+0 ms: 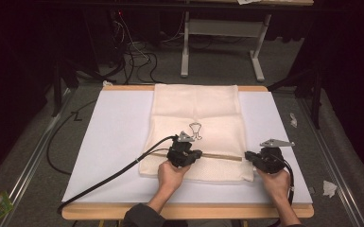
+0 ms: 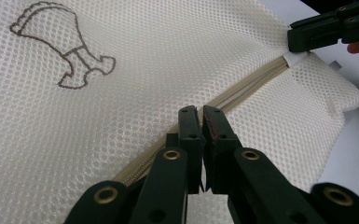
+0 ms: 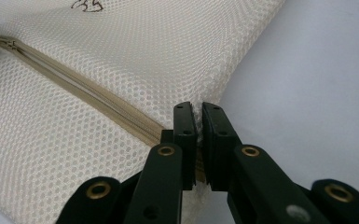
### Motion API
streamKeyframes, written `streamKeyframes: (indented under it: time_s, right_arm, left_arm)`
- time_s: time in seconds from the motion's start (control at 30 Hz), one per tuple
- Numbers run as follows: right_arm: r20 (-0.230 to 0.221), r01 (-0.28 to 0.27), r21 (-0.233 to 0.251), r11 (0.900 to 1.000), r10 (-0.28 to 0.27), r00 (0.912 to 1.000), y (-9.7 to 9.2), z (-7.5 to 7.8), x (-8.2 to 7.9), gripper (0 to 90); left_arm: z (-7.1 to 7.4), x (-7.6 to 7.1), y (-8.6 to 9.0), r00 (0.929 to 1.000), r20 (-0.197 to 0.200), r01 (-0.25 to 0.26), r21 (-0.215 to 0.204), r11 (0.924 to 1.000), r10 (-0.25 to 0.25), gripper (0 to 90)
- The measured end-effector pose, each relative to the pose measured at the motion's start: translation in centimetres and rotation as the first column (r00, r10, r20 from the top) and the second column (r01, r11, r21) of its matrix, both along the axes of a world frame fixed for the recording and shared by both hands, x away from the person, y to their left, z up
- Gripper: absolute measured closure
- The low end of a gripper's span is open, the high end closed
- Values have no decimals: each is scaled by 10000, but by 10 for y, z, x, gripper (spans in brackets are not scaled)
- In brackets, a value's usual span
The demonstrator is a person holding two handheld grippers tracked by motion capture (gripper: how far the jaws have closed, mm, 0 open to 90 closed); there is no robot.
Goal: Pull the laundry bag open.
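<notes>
Two grippers work one zipper on a cream mesh bag [image 1: 196,127], which lies at the centre of the high view on a white worktop [image 1: 118,137]. The left gripper [image 1: 195,156] sits at the middle of the zipper [image 1: 222,156], and the right gripper [image 1: 249,156] sits at the bag's right edge, lower right of centre. If the hands pull unevenly, I judge the light bag could slide or bunch across the worktop.

In the left gripper view the jaws stand closed at bottom centre, over the zipper [image 2: 242,91] that runs up to the right; what they pinch is hidden, probably the slider. The right gripper [image 2: 298,35] clamps the zipper's end at upper right. Should the pull stray off the zipper's line, the slider could jam or the jaws slip off it.

In the right gripper view the jaws are closed on the bag's edge [image 3: 198,121] at the zipper's end, bottom centre. That pinch looks thin; I think a hard tug could free the mesh [image 3: 121,46], leaving the zipper [image 3: 74,84] slack.
</notes>
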State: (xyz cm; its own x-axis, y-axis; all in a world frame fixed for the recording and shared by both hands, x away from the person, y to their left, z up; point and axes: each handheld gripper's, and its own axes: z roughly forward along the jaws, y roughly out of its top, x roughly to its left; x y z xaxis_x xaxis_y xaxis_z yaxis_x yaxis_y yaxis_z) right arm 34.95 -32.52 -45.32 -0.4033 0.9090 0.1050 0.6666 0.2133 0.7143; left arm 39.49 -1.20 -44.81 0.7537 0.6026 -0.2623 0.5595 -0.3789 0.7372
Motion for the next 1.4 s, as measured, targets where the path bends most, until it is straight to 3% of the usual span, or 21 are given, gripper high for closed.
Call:
streamKeyframes:
  time_s: [0.33,0.5,1.4]
  right_arm:
    - [15,-5,-24,10000,5,10000,1,2,1,861]
    - [-13,16,-17,10000,-16,10000,1,3,0,861]
    - [17,8,-98,10000,-8,10000,0,5,1,861]
  left_arm:
    - [1,1,9,9999,-51,-116,-151,9998,115,873]
    - [0,2,14,9995,-263,-163,-330,9993,154,872]
    - [0,2,35,9988,-199,-444,-220,9988,439,872]
